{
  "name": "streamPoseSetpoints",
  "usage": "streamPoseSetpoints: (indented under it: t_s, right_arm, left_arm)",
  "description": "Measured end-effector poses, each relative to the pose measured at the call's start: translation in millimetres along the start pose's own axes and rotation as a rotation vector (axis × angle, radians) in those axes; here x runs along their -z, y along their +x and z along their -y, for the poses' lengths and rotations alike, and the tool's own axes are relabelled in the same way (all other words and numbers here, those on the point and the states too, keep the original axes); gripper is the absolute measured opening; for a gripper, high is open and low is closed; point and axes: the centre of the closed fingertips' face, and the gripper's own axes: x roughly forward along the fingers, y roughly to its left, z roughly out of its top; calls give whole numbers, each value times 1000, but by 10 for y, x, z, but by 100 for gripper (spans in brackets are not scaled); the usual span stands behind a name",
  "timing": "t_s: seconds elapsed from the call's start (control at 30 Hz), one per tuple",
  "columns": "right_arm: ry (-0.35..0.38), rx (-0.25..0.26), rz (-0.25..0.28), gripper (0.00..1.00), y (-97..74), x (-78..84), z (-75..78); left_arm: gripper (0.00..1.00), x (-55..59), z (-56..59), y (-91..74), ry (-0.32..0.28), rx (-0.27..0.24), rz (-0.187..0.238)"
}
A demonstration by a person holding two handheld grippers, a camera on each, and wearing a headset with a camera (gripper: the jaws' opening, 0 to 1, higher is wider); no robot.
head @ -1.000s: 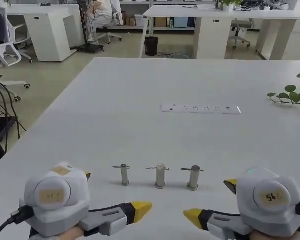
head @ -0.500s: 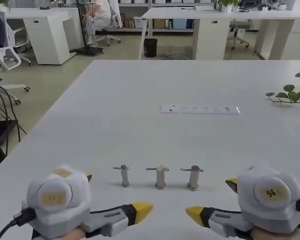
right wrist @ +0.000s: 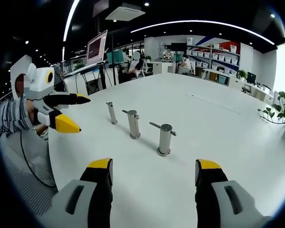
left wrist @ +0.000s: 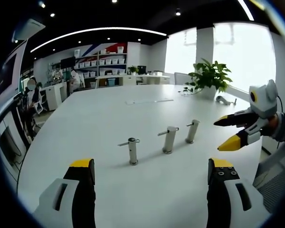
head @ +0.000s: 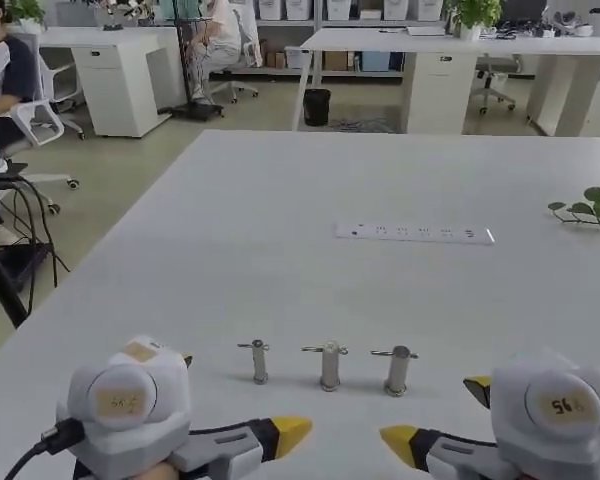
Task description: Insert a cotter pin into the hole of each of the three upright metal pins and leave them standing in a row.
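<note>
**Three pins upright in a row, both grippers off them**

The middle pin [head: 329, 366] is standing upright on the counter [head: 280, 250]. A second pin [head: 259, 361] is standing near it on its left and a third pin [head: 397, 370] near it on its right, all in one line. Each is carrying a cotter pin [head: 320, 349] crosswise through its top. Nearer the person than the middle pin, the left gripper [left wrist: 151, 164] is hovering off to the left, jaws wide, holding nothing. Opposite it, the right gripper [right wrist: 153, 164] is hovering off to the right, jaws wide, also holding nothing. A power strip [head: 412, 233] is lying well beyond the middle pin.
</note>
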Motion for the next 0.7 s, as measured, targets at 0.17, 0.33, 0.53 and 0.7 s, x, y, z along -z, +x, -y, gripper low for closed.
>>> streamPoseSetpoints:
  t_s: [0.17,0.33,0.53,0.7]
  right_arm:
    - [3,11,5,68,-8,-3,30]
    - [0,12,3,68,-12,2,34]
    - [1,11,2,68,-12,4,30]
    - [3,15,1,68,-11,1,41]
  left_arm:
    - [98,-21,20,0,4,4,7]
    - [98,-15,27,-2,4,5,6]
    - [98,-10,39,-1,6,7,3]
    - [98,-9,43,1,4,9,3]
